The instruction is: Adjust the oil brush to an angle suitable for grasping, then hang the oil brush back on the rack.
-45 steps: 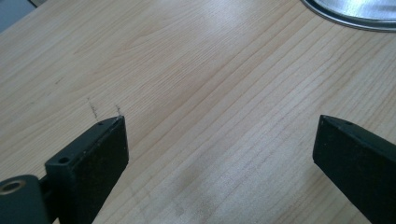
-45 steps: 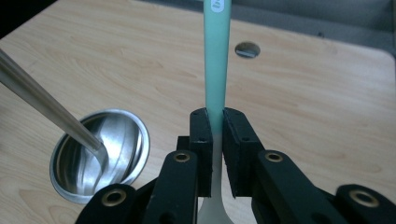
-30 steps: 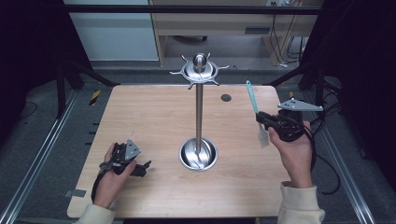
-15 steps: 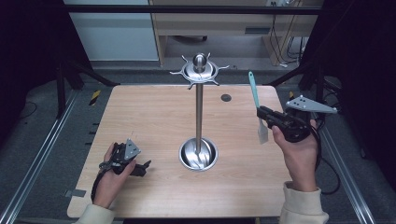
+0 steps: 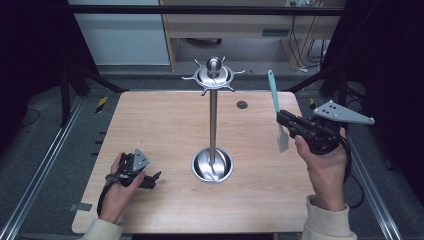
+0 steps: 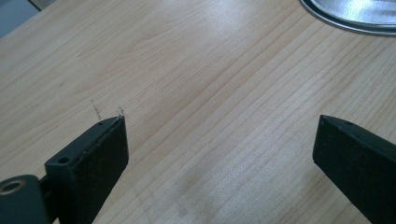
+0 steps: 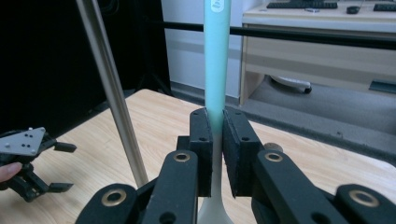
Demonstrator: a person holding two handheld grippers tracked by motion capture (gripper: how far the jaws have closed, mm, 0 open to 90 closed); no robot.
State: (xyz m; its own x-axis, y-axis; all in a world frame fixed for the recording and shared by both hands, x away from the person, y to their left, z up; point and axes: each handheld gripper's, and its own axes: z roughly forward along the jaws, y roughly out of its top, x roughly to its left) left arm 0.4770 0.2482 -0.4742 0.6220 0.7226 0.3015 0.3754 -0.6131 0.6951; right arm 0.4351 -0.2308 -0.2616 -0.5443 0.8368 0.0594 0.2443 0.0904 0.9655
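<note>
Gripping a teal-handled spatula [image 5: 276,107] upright beside the hook stand [image 5: 213,120], the right gripper [image 5: 290,122] is hovering over the surface [image 5: 165,125] in the high view. The left gripper [image 6: 219,154] is showing wide, empty jaws with bare wood between them. The right gripper view is showing jaws clamped on the handle, pole ahead-left. Hanging it likely needs lifting toward a hook.

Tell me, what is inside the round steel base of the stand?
The base holds the foot of the upright pole and shiny reflections; nothing else can be made out inside.
</note>
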